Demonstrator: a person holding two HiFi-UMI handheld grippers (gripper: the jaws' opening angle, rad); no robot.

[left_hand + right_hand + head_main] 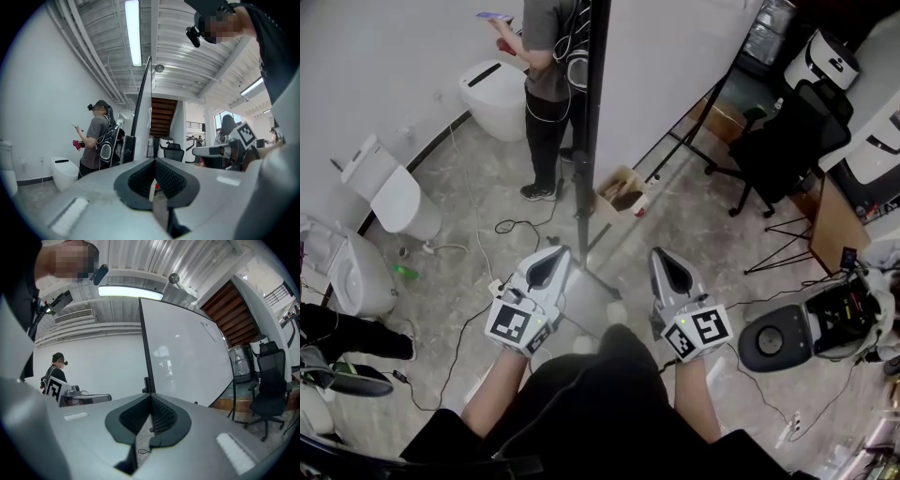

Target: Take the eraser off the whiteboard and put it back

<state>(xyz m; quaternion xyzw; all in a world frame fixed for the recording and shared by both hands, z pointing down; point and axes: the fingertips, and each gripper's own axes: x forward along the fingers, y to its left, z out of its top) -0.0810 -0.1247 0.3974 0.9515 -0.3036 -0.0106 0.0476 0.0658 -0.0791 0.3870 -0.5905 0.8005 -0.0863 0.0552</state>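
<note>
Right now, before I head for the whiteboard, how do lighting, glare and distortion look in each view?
Head view: even light and sharp, with the edges bent by the wide lens and the whiteboard seen steeply from above. Left gripper view: strong fisheye with black corners, and the ceiling lamp is blown out. Right gripper view: the same fisheye, with a pale reflection on the whiteboard but no harsh glare.

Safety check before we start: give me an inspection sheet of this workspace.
Surface: tiled floor; no table.
Job's things: whiteboard upright on its stand; eraser nothing seen.
Clutter: open box beside the stand; green bottle on the floor.
Grippers: left gripper and right gripper, jaws shut, empty.
Cables: cables loose across the floor.
Surroundings: toilets, standing person, chair.
</note>
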